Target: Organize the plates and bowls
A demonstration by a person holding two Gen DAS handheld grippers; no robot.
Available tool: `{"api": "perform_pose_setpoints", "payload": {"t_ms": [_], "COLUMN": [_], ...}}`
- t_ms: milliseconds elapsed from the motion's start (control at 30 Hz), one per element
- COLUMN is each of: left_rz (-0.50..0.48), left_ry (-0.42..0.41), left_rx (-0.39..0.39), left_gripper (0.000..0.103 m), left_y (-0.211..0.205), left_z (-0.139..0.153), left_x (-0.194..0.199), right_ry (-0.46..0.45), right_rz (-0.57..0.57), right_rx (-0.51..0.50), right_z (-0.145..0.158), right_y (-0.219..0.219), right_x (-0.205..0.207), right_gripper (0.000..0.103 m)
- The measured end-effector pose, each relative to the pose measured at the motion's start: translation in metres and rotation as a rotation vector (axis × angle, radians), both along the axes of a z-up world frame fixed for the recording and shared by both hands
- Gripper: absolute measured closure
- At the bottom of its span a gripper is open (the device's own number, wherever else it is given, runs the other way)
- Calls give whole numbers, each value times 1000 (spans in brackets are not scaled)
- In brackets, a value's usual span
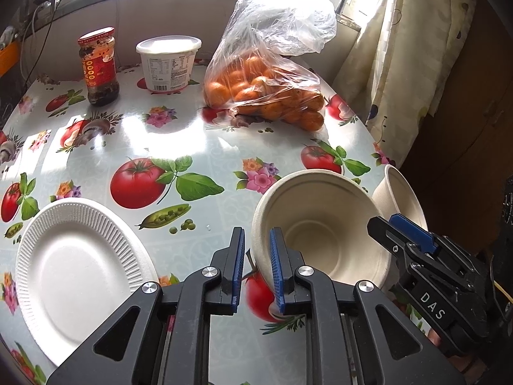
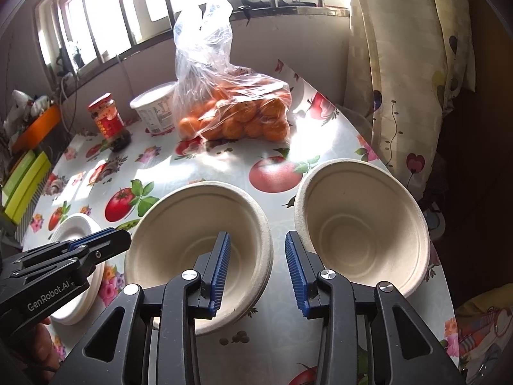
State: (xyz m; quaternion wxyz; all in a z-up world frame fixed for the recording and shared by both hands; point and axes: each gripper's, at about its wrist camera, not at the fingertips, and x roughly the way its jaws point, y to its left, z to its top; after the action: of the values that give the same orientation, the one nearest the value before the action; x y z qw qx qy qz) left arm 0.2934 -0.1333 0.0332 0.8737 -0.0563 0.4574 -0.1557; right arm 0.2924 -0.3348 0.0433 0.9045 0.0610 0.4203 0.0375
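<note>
A beige paper bowl [image 1: 320,224], which looks like two nested ones [image 2: 192,224], sits on the tablecloth near the front. My left gripper [image 1: 257,250] straddles its left rim, and a small gap shows between the pads and the wall, so it is open. In the right wrist view the left gripper [image 2: 123,237] comes in from the left. My right gripper [image 2: 258,253] stands open across the same bowl's right rim, one finger inside and one outside; it also shows as the right gripper [image 1: 389,224]. A second beige bowl [image 2: 362,234] sits just to the right. White paper plates [image 1: 80,266] lie to the left.
At the back stand a bag of oranges [image 1: 266,96], a red-labelled jar [image 1: 99,67] and a white tub [image 1: 168,61]. The table edge [image 2: 445,288] runs close beside the right bowl, with a curtain [image 2: 400,80] beyond. Green boxes [image 2: 25,183] sit at the far left.
</note>
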Motion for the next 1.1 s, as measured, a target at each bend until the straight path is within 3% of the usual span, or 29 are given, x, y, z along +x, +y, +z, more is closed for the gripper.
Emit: {"api": "perform_pose_setpoints", "payload": {"t_ms": [100,633,733,1100], "left_rz": [9,-30,-53,-158], "left_ry": [-14,-128,-127,-111], "left_rx": [7,41,26,-12], "left_gripper": [79,76,62,61], "left_y": [1,-4,-7,-33], "left_z": [3,30,33,43], "left_x": [-3,-22,-22,-14], "right_ry": [-7,-64,-76,-85], "right_rz": [-2,-54,-81,-213], "right_rx": [3,38,43,25], "right_z": [3,22,27,34], "right_y": [-1,-1,-6,-48], "right_x": [-2,-28,-33,-51], "right_gripper": [65,55,55,55]}}
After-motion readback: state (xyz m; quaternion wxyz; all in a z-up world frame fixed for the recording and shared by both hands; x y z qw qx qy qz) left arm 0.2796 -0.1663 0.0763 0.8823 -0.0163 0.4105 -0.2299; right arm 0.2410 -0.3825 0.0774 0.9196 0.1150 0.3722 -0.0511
